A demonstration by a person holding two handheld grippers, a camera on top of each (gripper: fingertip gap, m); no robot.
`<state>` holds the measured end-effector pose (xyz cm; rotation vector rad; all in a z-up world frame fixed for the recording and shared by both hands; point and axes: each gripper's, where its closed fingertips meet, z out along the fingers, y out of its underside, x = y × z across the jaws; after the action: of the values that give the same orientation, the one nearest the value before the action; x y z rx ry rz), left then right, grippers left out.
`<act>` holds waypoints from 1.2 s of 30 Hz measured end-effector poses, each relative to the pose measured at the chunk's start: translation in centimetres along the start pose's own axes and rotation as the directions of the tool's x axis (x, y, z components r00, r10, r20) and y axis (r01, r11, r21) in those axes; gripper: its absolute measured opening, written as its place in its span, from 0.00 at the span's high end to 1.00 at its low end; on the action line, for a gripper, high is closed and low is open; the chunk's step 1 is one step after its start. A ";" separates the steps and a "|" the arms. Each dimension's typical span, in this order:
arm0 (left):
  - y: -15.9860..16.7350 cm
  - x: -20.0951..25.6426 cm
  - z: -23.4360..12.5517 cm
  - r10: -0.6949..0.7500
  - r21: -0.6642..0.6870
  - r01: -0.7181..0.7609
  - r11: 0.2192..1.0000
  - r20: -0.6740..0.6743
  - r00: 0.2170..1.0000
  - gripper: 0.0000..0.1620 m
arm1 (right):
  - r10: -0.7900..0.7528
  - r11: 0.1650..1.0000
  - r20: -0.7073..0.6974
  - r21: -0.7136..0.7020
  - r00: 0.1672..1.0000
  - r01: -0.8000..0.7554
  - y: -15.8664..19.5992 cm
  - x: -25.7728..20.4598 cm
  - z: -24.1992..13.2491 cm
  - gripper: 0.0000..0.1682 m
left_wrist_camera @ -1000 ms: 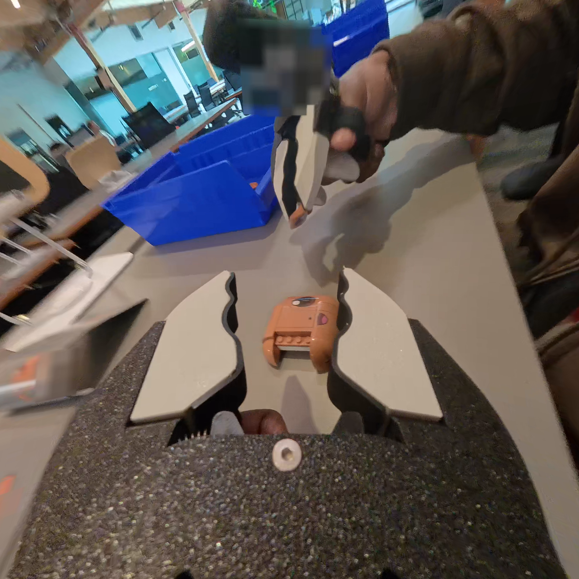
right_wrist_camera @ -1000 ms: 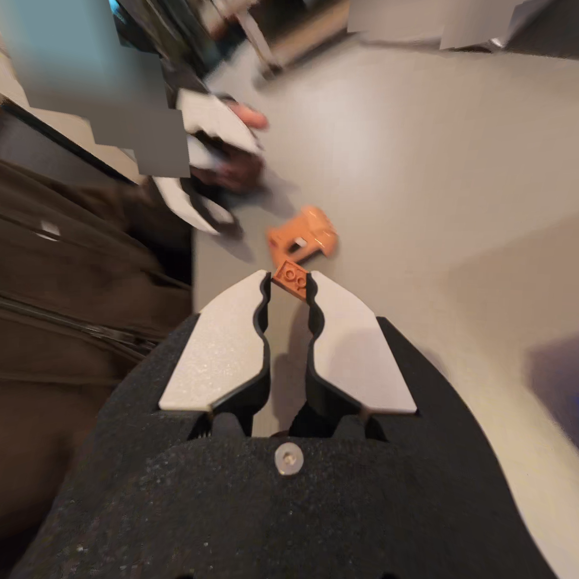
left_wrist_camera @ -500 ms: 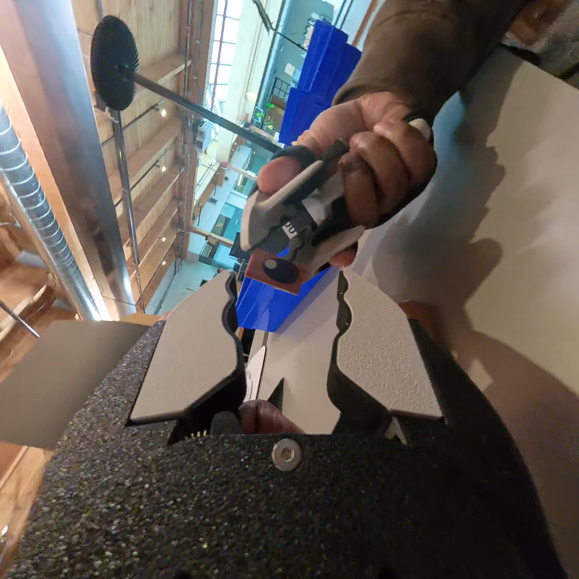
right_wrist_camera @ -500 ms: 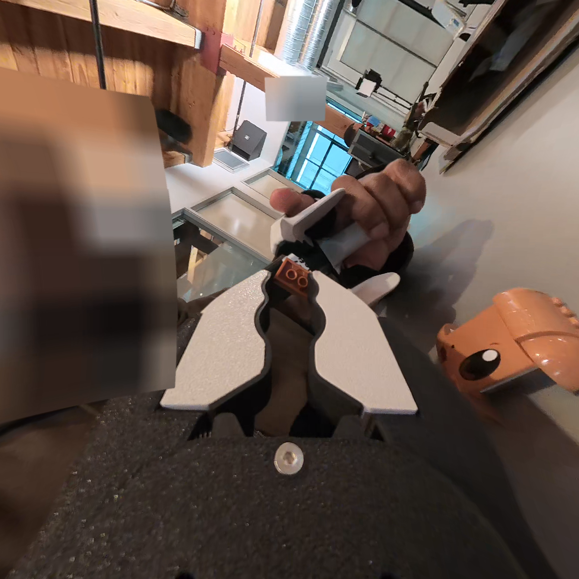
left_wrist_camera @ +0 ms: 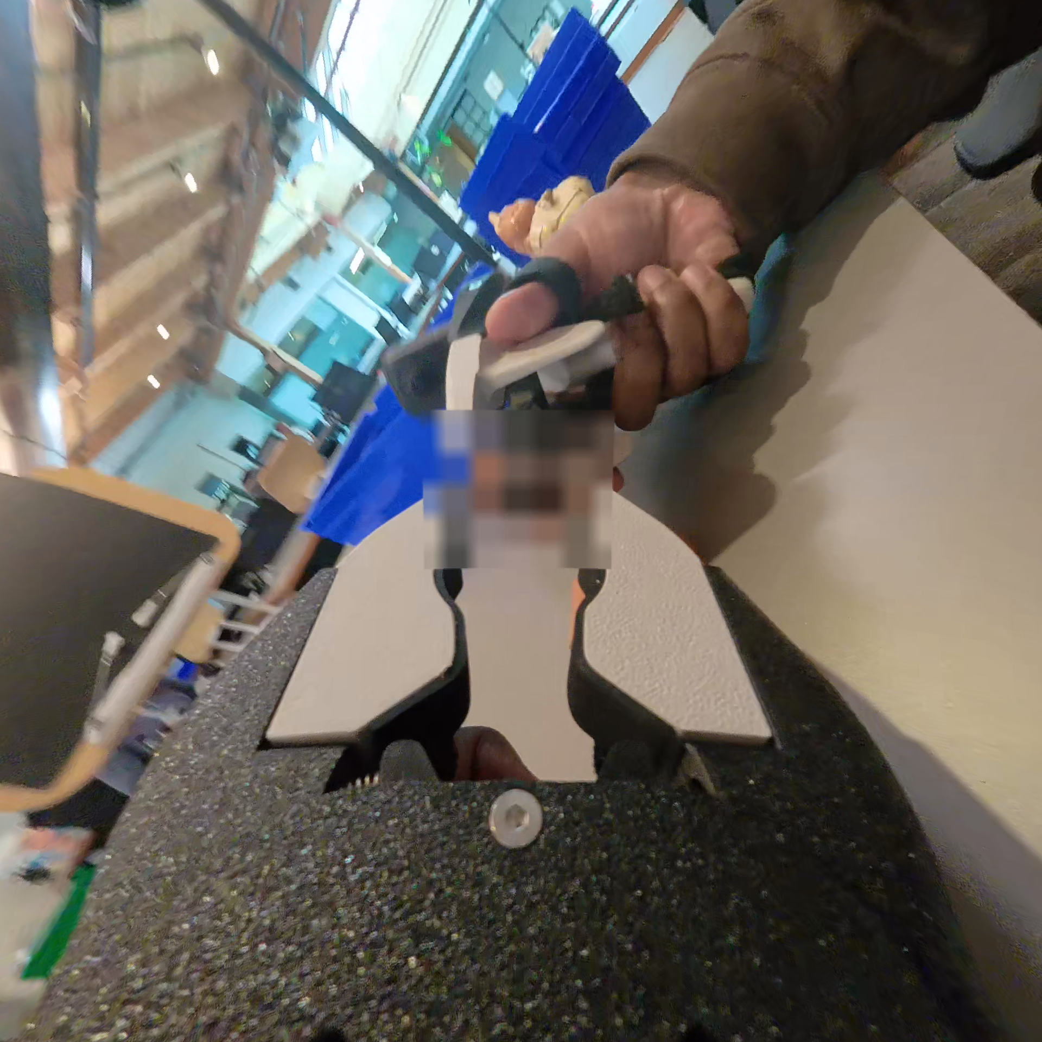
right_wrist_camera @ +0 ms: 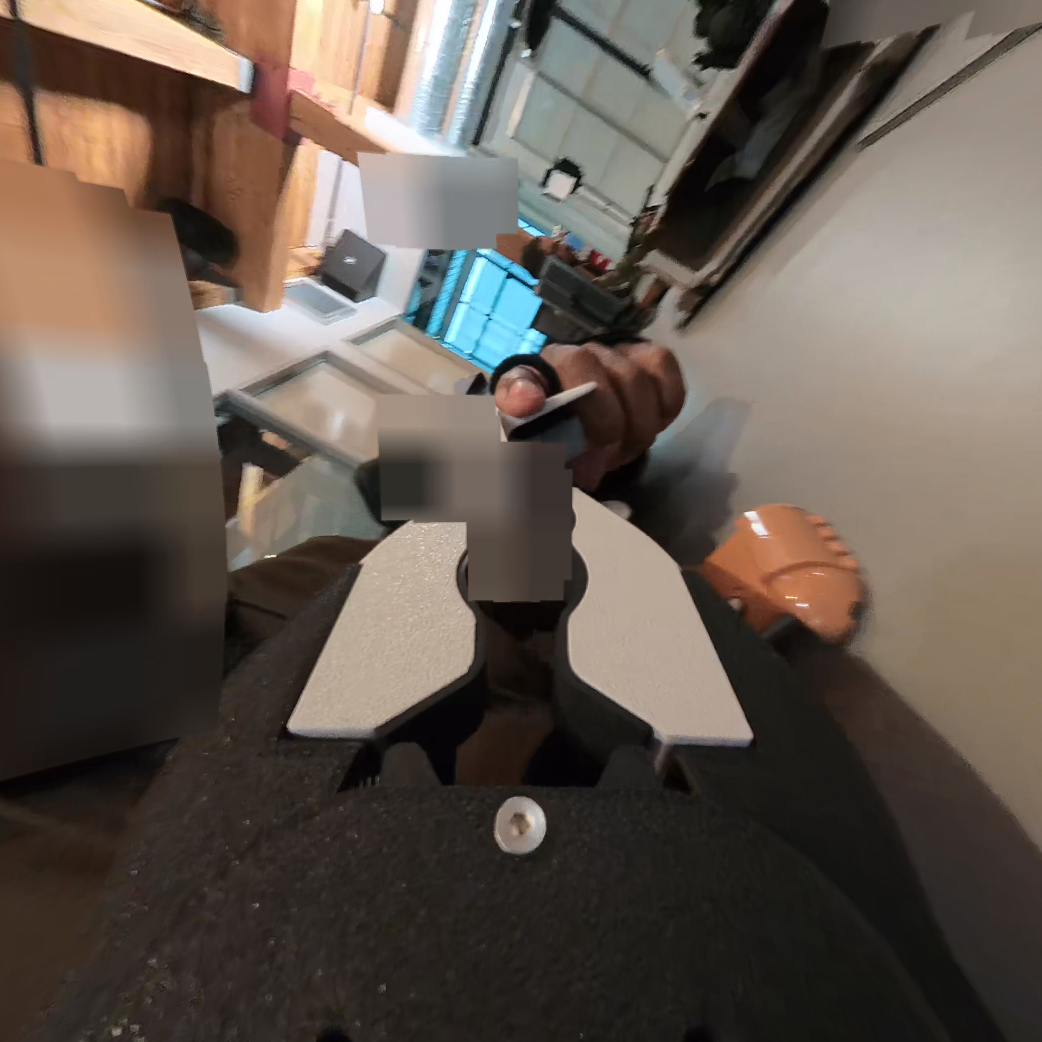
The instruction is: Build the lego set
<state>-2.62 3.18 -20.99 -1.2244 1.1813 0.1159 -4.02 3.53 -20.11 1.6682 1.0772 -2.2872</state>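
Lego piece [right_wrist_camera: 789, 575] lies on the table [right_wrist_camera: 930, 394]; both grippers' tips are hidden by blur.

No legible text, label, brand, number or sign in either wrist view. Background is motion-blurred, and mosaic patches cover the area ahead of both grippers.

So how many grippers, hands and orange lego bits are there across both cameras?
Grippers: 2, left gripper and right gripper.
Hands: 2, left hand and right hand.
Orange lego piece: 1, beside the right gripper.
Tan shape behind the right hand: too blurred to count.
Total: 5.
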 end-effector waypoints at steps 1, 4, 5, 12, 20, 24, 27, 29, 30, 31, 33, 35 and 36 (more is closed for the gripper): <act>0.8 0.0 0.0 -0.061 -0.041 0.060 0.997 -0.015 0.998 0.76 | -0.048 0.999 -0.054 -0.002 0.997 0.048 -0.2 0.5 -0.3 0.86; 3.4 0.9 -0.2 -0.255 -0.213 0.232 0.949 -0.087 0.963 0.76 | -0.283 0.958 -0.252 -0.112 0.925 0.263 -0.3 2.1 -1.3 0.82; 4.4 1.6 -0.4 -0.334 -0.285 0.290 0.913 -0.118 0.935 0.76 | -0.384 0.922 -0.320 -0.187 0.866 0.340 -0.2 2.8 -1.7 0.79; 5.4 3.9 -0.6 -0.630 -0.511 0.486 0.708 -0.149 0.762 0.76 | -0.778 0.608 -0.350 -0.632 0.523 0.481 1.9 6.0 -2.6 0.62; 6.1 3.9 -0.6 -0.705 -0.587 0.566 0.579 -0.012 0.709 0.75 | -0.866 0.442 -0.230 -0.765 0.443 0.467 3.8 8.0 -2.2 0.52; 6.3 3.8 -0.6 -0.711 -0.601 0.576 0.554 0.018 0.703 0.74 | -0.887 0.394 -0.197 -0.794 0.417 0.463 3.8 8.6 -2.1 0.51; 6.4 3.7 -0.5 -0.716 -0.608 0.587 0.535 0.042 0.697 0.72 | -0.899 0.363 -0.176 -0.811 0.401 0.459 3.9 8.9 -2.1 0.51; 6.4 3.5 -0.8 -0.716 -0.601 0.593 0.536 0.049 0.697 0.70 | -0.902 0.356 -0.168 -0.812 0.398 0.462 3.8 8.9 -2.2 0.51; 6.4 3.3 -1.1 -0.717 -0.596 0.598 0.536 0.053 0.696 0.69 | -0.903 0.354 -0.167 -0.812 0.397 0.464 3.8 8.9 -2.4 0.51; 6.6 3.0 -1.7 -0.712 -0.593 0.599 0.539 0.060 0.700 0.69 | -0.905 0.352 -0.168 -0.811 0.391 0.467 3.6 8.9 -2.6 0.51; 7.7 2.3 -3.1 -0.691 -0.597 0.597 0.536 0.097 0.717 0.69 | -0.907 0.361 -0.183 -0.802 0.379 0.475 3.2 8.9 -3.0 0.51; 8.8 2.1 -4.5 -0.685 -0.619 0.596 0.512 0.124 0.718 0.71 | -0.900 0.387 -0.203 -0.782 0.387 0.489 2.7 8.7 -3.2 0.52; 9.4 2.2 -5.1 -0.678 -0.640 0.583 0.500 0.130 0.724 0.74 | -0.894 0.401 -0.211 -0.770 0.395 0.497 2.6 8.5 -3.2 0.53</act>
<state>-10.77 2.01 -28.13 -2.2764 0.7220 -0.1426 -3.59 6.13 -29.15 1.8168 2.8872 -1.2031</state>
